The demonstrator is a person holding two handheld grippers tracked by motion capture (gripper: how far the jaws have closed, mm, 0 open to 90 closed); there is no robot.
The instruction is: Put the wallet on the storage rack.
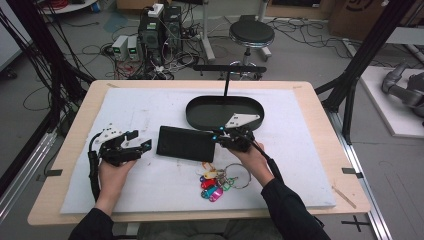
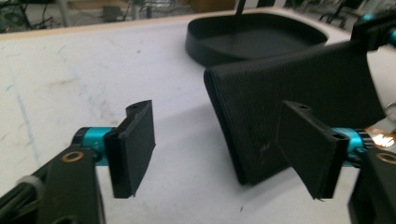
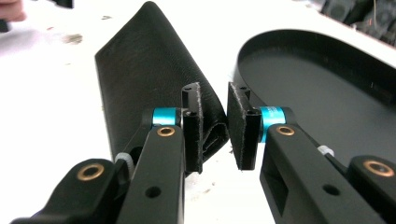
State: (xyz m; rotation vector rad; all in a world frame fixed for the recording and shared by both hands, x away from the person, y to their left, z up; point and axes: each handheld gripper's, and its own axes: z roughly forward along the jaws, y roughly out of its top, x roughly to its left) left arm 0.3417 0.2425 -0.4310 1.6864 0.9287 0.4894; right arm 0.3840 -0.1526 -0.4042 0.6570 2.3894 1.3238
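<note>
A black fabric wallet (image 1: 185, 143) lies on the white mat, its right end tilted up off the surface. My right gripper (image 1: 218, 137) is shut on that end; in the right gripper view its pads (image 3: 192, 130) pinch the wallet's folded edge (image 3: 212, 135). My left gripper (image 1: 141, 140) stands open just left of the wallet, touching nothing. In the left gripper view the wallet (image 2: 289, 79) sits ahead of the open left gripper (image 2: 222, 147), toward its right jaw. A black oval tray (image 1: 215, 110) lies just behind the wallet.
A bunch of keys with coloured tags (image 1: 214, 186) on a metal ring (image 1: 239, 175) lies on the mat near my right wrist. A thin black post (image 1: 226, 82) rises behind the tray. The mat covers a wooden table (image 1: 320, 125).
</note>
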